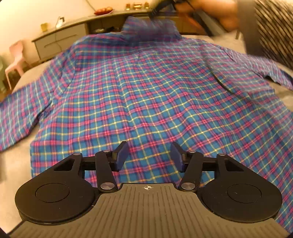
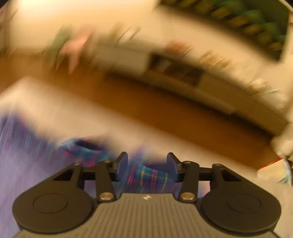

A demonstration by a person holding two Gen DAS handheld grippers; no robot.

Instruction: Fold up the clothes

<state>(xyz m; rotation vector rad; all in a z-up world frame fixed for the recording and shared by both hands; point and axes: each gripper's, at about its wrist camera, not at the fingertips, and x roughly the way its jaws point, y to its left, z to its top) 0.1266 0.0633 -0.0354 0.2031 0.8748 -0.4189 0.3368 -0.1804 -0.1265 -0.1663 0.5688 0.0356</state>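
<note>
Plaid shirt (image 1: 146,87), one only, lies spread flat over a pale bed (image 1: 23,84) in the left wrist view, a sleeve running out toward 9 o'clock and another toward 3 o'clock, its collar end at 12 o'clock lifted and blurred. The left gripper (image 1: 149,157) points down over the hem at 6 o'clock, its two blue pads (image 1: 121,156) about half apart with checked cloth showing in the gap but not pinched. Beyond the bed, at 10 to 11 o'clock, stand one pink chair (image 1: 15,58) and one long sideboard (image 1: 60,40). A person's arm (image 1: 216,14) blurs past at 1 o'clock.

In the right wrist view everything smears. The right gripper (image 2: 147,166) hangs tilted over the shirt's folded edge (image 2: 146,175) at 6 o'clock, jaws roughly half open, fabric behind the gap; whether it grips anything I cannot tell.
</note>
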